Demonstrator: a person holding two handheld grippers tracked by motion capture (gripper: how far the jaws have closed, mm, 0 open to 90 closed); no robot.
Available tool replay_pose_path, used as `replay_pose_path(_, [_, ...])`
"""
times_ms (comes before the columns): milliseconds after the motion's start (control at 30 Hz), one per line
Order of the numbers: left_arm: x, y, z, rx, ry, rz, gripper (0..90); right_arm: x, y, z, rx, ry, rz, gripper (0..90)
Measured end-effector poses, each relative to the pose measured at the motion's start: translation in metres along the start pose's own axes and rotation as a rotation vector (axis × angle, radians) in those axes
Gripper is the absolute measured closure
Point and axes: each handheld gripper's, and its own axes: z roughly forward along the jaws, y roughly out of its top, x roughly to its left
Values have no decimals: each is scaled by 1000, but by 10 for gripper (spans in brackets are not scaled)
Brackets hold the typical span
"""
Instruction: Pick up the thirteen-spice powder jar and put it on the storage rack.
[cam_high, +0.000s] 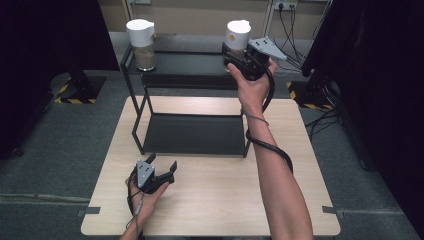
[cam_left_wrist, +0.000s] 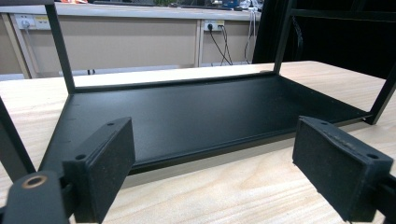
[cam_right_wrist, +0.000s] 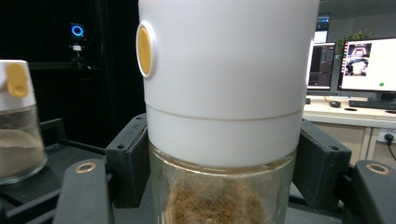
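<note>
I'm working in a lab or test room: my wooden worktop (cam_high: 210, 200) sits on grey carpet between black stands with hazard-striped bases (cam_high: 75, 100), wall sockets (cam_left_wrist: 214, 24) trail cables, and computer monitors (cam_right_wrist: 366, 65) glow on a desk behind.

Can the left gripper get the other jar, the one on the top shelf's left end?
Probably yes. The left gripper is open and holds nothing, resting low on the table. The left jar stands alone on the top shelf with nothing before it, though it is a long reach up.
</note>
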Motion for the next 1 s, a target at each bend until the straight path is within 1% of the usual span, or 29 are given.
replay_pose_path(200, [0, 0, 0, -1, 0, 4, 125, 1, -2, 5, 19, -25, -5, 308])
replay_pose_path(333, [0, 0, 0, -1, -1, 2, 125, 2, -7, 8, 11, -39, 5, 308])
replay_pose_path(367, [0, 0, 0, 0, -1, 2, 125, 1, -7, 8, 12, -37, 7, 308])
replay_pose_path(600, [0, 0, 0, 0, -1, 6, 125, 2, -9, 9, 6, -41, -13, 307])
replay_pose_path(733, [-1, -1, 0, -3, -1, 6, 125, 5, -8, 10, 15, -46, -45, 305])
replay_pose_path(867, [-1, 0, 0, -2, 0, 6, 125, 6, -7, 8, 9, -51, -36, 256])
replay_pose_path(967, [-1, 0, 0, -2, 1, 6, 125, 5, -4, 4, 6, -46, -36, 223])
replay_pose_path(1000, [-1, 0, 0, -2, 1, 7, 125, 5, -4, 3, 3, -46, -30, 203])
